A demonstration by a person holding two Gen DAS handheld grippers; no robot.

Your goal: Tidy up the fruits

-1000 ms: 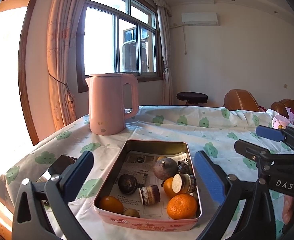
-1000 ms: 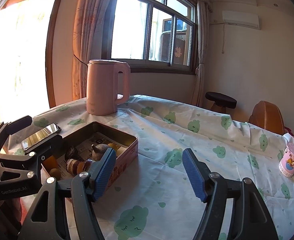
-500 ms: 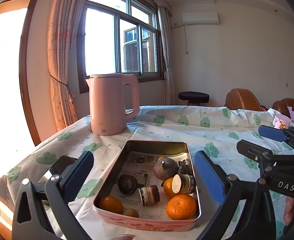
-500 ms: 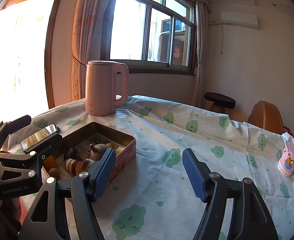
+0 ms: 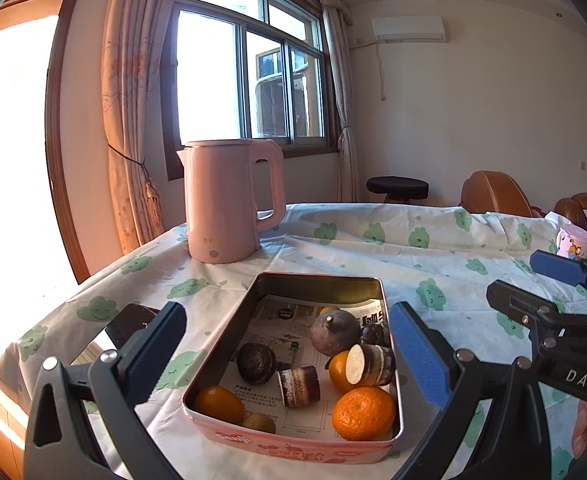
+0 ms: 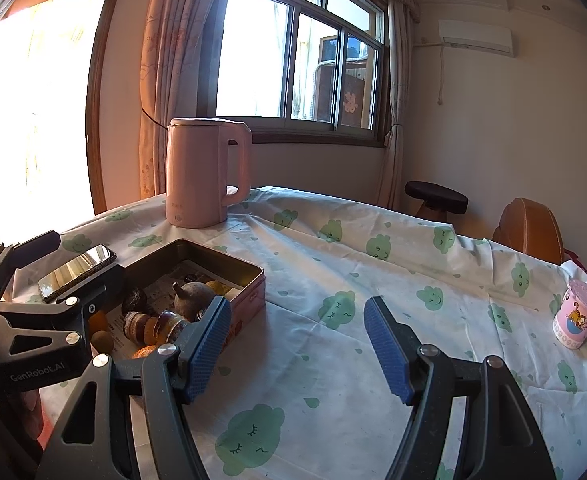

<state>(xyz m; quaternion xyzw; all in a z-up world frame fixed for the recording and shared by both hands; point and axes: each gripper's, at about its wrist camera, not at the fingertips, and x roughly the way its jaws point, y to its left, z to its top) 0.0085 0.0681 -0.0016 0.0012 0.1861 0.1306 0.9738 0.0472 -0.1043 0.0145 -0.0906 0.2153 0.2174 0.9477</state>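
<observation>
A flat shiny phone lies near the left edge of the surface, which wears a soft white cloth with green clouds. Beside it sits one pink metal tin, a rectangle with round corners. Inside lie two smooth round oranges, one dark wrinkly fruit and some cut pieces. The left gripper hangs over the tin, fingers wide apart, holding nothing. The right gripper has bumpy blue fingers, open over bare cloth.
</observation>
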